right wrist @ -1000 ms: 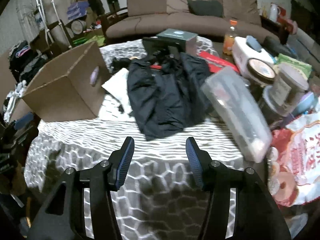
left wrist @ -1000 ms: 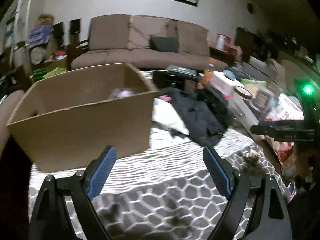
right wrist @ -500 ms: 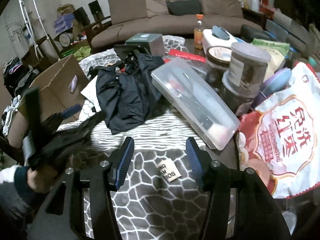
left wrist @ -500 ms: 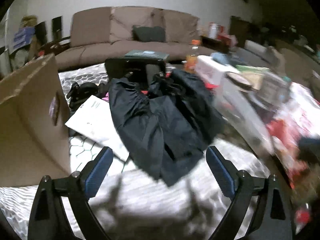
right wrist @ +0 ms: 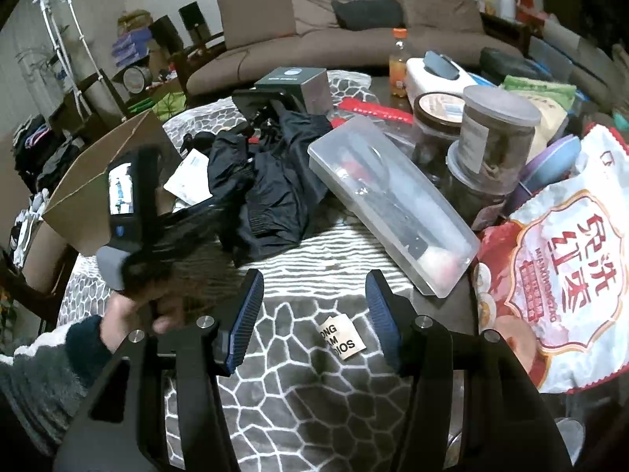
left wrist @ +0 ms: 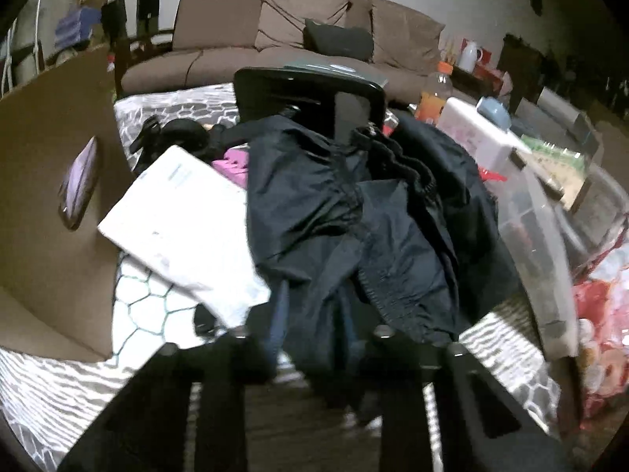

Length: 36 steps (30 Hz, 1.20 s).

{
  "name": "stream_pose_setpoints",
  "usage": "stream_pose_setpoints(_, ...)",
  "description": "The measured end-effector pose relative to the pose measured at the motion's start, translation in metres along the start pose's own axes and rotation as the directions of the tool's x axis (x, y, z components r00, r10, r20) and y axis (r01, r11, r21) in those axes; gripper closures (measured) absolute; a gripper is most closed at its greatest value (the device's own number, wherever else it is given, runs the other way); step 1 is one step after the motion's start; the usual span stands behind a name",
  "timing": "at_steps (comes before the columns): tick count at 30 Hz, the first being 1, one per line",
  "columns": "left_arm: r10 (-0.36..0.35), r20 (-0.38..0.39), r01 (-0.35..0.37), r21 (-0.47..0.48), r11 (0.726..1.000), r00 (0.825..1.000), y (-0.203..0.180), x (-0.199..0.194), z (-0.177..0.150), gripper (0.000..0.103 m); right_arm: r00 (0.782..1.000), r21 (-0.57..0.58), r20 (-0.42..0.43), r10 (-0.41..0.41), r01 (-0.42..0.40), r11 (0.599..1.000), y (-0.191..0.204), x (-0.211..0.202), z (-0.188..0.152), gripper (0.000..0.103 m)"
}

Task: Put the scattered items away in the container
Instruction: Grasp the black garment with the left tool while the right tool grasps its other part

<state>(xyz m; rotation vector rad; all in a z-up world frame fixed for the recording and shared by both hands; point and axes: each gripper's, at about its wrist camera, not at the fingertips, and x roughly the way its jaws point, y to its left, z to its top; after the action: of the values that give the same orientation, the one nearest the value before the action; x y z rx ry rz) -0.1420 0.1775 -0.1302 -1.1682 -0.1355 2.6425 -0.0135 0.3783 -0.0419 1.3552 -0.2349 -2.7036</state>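
Note:
A dark jacket [left wrist: 354, 216] lies crumpled in the middle of the patterned tablecloth [right wrist: 314, 405]. My left gripper [left wrist: 310, 314] is at its near hem, jaws closing, with the fabric pinched between the blue fingers. In the right wrist view the left gripper [right wrist: 232, 204] looks blurred, held by a hand [right wrist: 133, 306] beside the jacket [right wrist: 271, 181]. The open cardboard box [left wrist: 47, 196] stands to the left, also in the right view [right wrist: 90, 181]. My right gripper [right wrist: 314, 314] hovers open over the cloth, holding nothing, above a small tan label [right wrist: 342, 336].
A white envelope [left wrist: 177, 212] lies between box and jacket, with black items [left wrist: 173, 133] behind. A clear plastic case [right wrist: 393, 204], lidded jars [right wrist: 495, 129], a red-and-white snack bag [right wrist: 562, 259], an orange bottle [right wrist: 398, 63] and a dark box [right wrist: 298, 82] crowd the right and back.
My left gripper moved from the cardboard box across to the jacket, dropped to its hem and closed from wide open onto the fabric. The right gripper shifted right, then held still.

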Motion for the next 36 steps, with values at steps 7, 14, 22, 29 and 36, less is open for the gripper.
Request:
stream_pose_setpoints(7, -0.036, 0.020, 0.034, 0.102, 0.994, 0.999, 0.005, -0.048, -0.008, 0.095, 1.000, 0.003, -0.014, 0.016, -0.016, 1.000, 0.004, 0.007, 0.001, 0.052)
stream_pose_setpoints(14, -0.032, 0.086, 0.010, 0.244, 0.970, 0.996, 0.002, -0.115, -0.016, 0.095, 0.998, 0.011, -0.022, 0.058, -0.058, 0.998, 0.013, 0.011, 0.003, 0.052)
stream_pose_setpoints(22, -0.054, 0.085, 0.034, 0.219, 0.975, 0.995, 0.026, -0.186, -0.036, 0.095, 0.995, -0.002, -0.039, 0.092, -0.092, 0.996, 0.030, 0.022, 0.007, 0.052)
stream_pose_setpoints(29, 0.032, 0.021, -0.035, 0.207, 0.978, 0.999, 0.062, -0.197, -0.065, 0.095, 0.968, -0.166, -0.175, 0.180, -0.209, 0.964, 0.083, 0.054, -0.005, 0.051)
stream_pose_setpoints(36, 0.071, -0.021, -0.066, 0.164, 0.984, 0.997, 0.091, -0.191, -0.077, 0.095, 0.915, -0.420, -0.309, 0.260, -0.377, 0.825, 0.171, 0.089, -0.046, 0.021)
